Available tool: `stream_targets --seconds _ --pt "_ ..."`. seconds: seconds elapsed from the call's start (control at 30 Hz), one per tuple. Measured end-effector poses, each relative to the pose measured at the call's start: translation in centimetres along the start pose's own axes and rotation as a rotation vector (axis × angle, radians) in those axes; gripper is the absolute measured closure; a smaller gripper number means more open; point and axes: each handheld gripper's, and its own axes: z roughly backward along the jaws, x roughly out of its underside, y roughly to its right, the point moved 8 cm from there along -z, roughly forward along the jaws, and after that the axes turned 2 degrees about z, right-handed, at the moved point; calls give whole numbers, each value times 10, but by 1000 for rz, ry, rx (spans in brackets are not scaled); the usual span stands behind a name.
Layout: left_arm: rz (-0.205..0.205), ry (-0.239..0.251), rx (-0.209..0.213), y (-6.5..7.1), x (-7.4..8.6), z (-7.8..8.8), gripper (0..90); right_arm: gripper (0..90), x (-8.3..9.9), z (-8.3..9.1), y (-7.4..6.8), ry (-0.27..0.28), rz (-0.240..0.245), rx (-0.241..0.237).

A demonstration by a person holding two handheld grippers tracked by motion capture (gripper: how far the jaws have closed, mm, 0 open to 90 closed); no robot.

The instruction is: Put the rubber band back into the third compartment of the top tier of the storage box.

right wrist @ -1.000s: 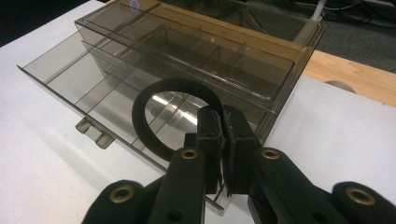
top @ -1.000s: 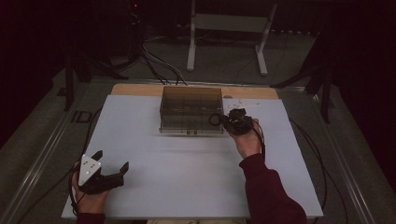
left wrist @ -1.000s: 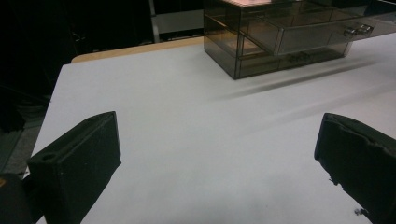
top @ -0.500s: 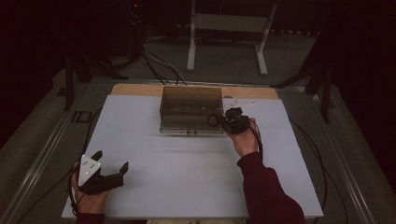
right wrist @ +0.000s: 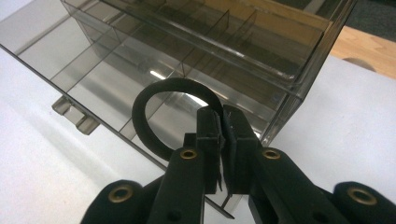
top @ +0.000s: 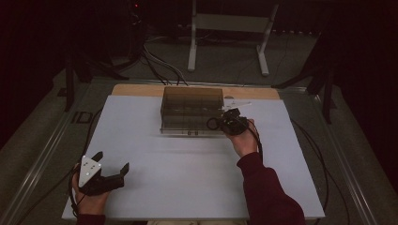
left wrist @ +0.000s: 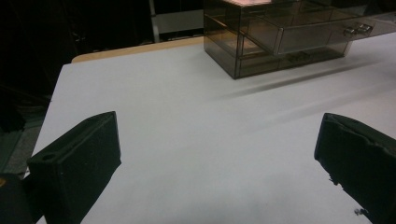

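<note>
Smoky clear plastic forms a small drawer organiser [top: 191, 110] standing at the far middle of a white table [top: 187, 178]; its top drawer is pulled out toward the person, and the right gripper view looks down into its divided compartments [right wrist: 154, 60]. The right gripper [top: 225, 123], held in the person's right hand [top: 244, 140], sits at the organiser's front right corner; its jaws are pressed together on the edge of a black ring [right wrist: 161, 119], which stands up from the jaw tips over the open drawer; in the high view the ring [top: 213, 123] appears as a small dark loop just left of the gripper. Compared with a second ago, the right gripper and ring have crept slightly leftward along the organiser's front; half a second ago they were already almost where they are now. The left gripper [top: 109, 174] rests low at the near left corner of the table, well apart from the organiser; its jaws stand wide apart with nothing between them, and its own view shows bare white table between the two black pads [left wrist: 79, 158]; it has stayed in the same place across all three moments. A dark red sleeve [top: 267, 192] covers the right forearm.
</note>
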Motion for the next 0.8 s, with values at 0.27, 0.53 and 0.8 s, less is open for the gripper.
stream_targets --seconds 0.27,0.53,0.8 --pt "-1 -1 0 0 0 0 11 857 2 -3 -2 -20 8 0" --pt "1 -1 1 0 0 0 11 732 3 -5 -4 -28 10 -19" --pt "0 -1 0 0 0 0 11 554 -5 6 -7 61 22 -30"
